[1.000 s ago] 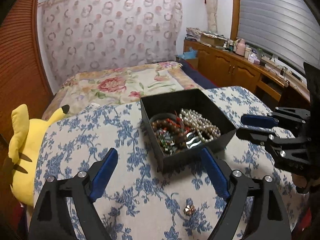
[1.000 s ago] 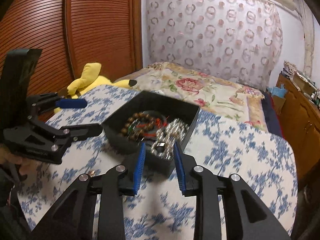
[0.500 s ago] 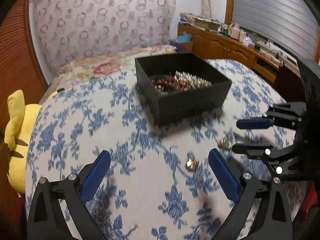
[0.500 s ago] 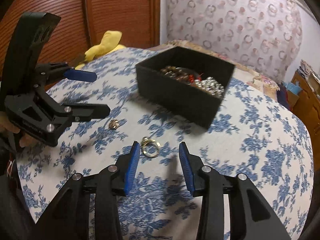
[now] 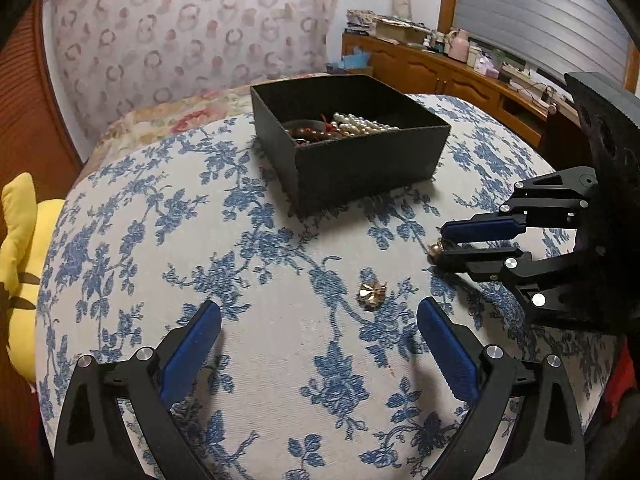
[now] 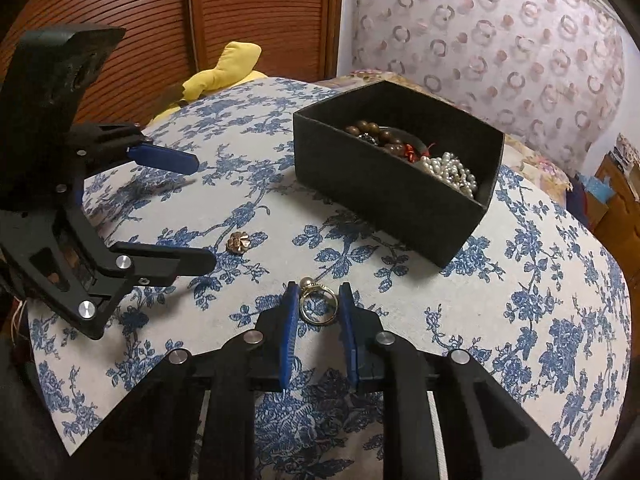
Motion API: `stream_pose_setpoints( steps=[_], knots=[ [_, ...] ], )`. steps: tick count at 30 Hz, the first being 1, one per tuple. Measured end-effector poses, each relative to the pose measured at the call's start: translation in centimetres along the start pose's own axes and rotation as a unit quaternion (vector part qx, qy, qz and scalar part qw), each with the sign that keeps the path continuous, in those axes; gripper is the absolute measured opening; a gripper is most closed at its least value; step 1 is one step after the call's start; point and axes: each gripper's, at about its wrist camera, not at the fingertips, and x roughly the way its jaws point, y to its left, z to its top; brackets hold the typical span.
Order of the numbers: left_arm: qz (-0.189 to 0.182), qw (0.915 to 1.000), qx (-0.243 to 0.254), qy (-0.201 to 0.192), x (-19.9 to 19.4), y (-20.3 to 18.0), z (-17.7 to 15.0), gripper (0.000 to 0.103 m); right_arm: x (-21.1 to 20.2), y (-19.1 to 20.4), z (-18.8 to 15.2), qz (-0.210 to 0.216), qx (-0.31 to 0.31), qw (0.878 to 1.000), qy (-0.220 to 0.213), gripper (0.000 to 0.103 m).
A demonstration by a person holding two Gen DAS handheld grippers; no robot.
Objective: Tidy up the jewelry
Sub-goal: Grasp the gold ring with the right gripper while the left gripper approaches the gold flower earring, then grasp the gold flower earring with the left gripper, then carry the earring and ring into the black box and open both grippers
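A black box [image 5: 360, 160] [image 6: 384, 188] on the blue-flowered tablecloth holds pearl strands [image 6: 448, 168] and brown bead bracelets [image 6: 376, 132]. A gold ring with a pearl [image 6: 314, 304] lies on the cloth between the blue pads of my right gripper [image 6: 318, 294], which is low over it; the jaws are narrow but not touching it. It also shows in the left wrist view [image 5: 436, 250] at the right gripper's tips [image 5: 442, 246]. A small gold flower piece [image 5: 371, 291] [image 6: 238, 241] lies just ahead of my open, empty left gripper [image 5: 318, 314] [image 6: 204, 212].
A yellow plush toy [image 5: 20, 260] [image 6: 224, 76] sits off the table's left side. A flowered bed [image 5: 168, 120] and patterned curtain are behind. A wooden cabinet [image 5: 440, 72] with clutter stands at the right. The table edge curves close around both grippers.
Both grippers have dropped lower and pulled back from the box. The right gripper moved forward so the ring now lies between its pads. The left gripper came closer to the gold flower piece.
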Motion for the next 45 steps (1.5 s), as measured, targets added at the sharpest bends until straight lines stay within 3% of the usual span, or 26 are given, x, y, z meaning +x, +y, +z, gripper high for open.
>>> stream_pose_setpoints(
  steps=[6, 8, 12, 14, 16, 18, 29, 36, 45],
  knots=[
    [-0.010, 0.9999, 0.010, -0.004, 0.1, -0.9, 0.0, 0.092, -1.2, -0.7, -0.8, -0.013, 0.008, 1.000, -0.013, 0.022],
    [-0.011, 0.9999, 0.013, -0.004, 0.1, -1.2, 0.1, 0.079, -1.6, -1.2, -1.0, -0.017, 0.014, 1.000, -0.017, 0.022],
    [-0.008, 0.9996, 0.026, -0.002, 0.4, -1.9, 0.1, 0.063, -2.2, -2.1, -1.2, -0.022, 0.024, 0.999, -0.022, 0.022],
    [-0.007, 0.9994, 0.034, 0.001, 0.6, -2.2, 0.1, 0.045, -2.3, -2.2, -1.3, -0.024, 0.026, 0.999, -0.023, 0.022],
    [-0.003, 0.9991, 0.043, -0.006, 0.6, -2.4, 0.1, 0.035, -2.3, -2.3, -1.4, -0.025, 0.027, 0.999, -0.023, 0.022],
    [-0.009, 0.9991, 0.042, -0.007, 0.7, -2.3, 0.2, 0.015, -2.3, -2.4, -1.4, -0.025, 0.026, 0.999, -0.023, 0.022],
    [-0.016, 0.9990, 0.026, -0.034, -0.9, -1.5, 1.9, 0.014, -3.9, -3.3, 1.0, -0.026, 0.026, 0.998, -0.060, 0.022],
    [-0.015, 0.9978, 0.004, -0.064, -1.3, -0.7, 5.7, 0.014, -4.4, -5.8, 4.6, -0.029, 0.036, 0.994, -0.099, 0.022],
    [-0.007, 0.9974, -0.007, -0.072, 0.6, 0.6, 10.2, 0.014, -1.1, -9.0, 8.3, -0.027, 0.045, 0.994, -0.094, 0.022]
  ],
)
